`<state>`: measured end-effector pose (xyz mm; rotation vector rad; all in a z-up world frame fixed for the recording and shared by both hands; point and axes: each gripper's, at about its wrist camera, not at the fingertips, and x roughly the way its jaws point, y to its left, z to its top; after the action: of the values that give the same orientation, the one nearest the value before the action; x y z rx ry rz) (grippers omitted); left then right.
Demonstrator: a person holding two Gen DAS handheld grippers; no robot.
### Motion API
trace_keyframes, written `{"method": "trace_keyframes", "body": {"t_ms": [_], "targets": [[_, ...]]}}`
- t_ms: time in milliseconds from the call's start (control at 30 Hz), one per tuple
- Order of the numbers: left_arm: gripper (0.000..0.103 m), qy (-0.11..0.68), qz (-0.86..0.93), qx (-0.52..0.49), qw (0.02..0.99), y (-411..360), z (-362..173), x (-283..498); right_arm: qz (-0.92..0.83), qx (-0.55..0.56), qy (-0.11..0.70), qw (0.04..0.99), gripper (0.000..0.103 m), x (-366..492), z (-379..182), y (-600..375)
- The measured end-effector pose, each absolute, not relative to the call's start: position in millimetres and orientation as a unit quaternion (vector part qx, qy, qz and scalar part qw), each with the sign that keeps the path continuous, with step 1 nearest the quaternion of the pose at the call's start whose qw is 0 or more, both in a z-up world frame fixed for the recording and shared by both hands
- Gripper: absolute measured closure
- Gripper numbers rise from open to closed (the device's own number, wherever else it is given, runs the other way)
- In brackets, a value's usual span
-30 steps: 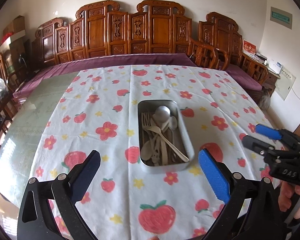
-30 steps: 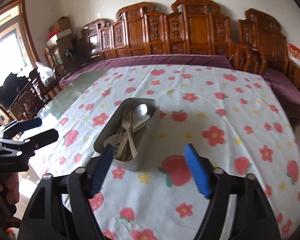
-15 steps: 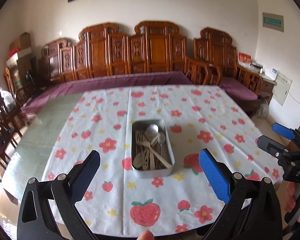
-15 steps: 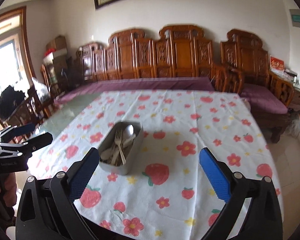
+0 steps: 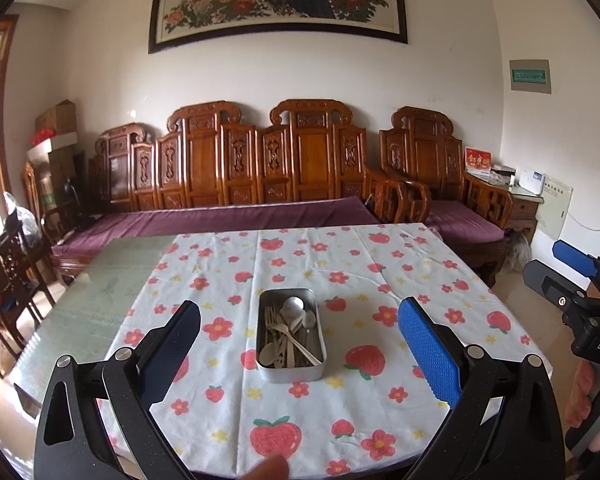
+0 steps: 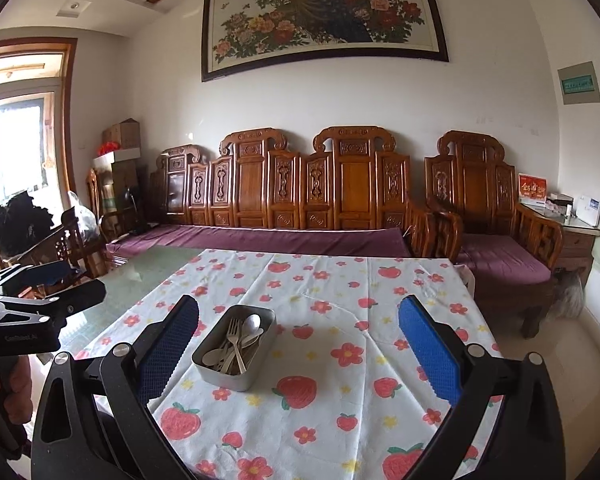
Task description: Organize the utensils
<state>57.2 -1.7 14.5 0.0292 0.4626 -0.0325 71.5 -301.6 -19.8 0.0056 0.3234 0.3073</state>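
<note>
Change: both grippers now sit farther back from the worktop (image 5: 380, 264) and higher than a second ago; the view takes in the whole flowered cloth, the carved bench and the wall painting, where earlier the tin filled the middle.
Left gripper (image 5: 300, 354): jaws wide apart, nothing between them, clear of the worktop.
Right gripper (image 6: 298, 354): jaws spread to their widest, a little wider than a second ago, empty.
Metal tin (image 5: 291, 340): rests on the cloth near the middle of the worktop, well apart from both grippers.
Utensils (image 5: 288, 336): forks and spoons lie heaped together inside the tin, crossing one another.
Meaning for the task: everything is gathered in the tin and both grippers are free, so the tidying looks finished.
</note>
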Motion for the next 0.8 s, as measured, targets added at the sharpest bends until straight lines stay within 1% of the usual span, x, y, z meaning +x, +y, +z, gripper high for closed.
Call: {"method": "trace_keyframes", "body": {"t_ms": [800], "targets": [[0.007, 0.227, -0.013, -0.004, 0.974, 8, 9, 52, 0.159, -0.005, 0.167, 0.973, 0.002, 73, -19, -289]]}}
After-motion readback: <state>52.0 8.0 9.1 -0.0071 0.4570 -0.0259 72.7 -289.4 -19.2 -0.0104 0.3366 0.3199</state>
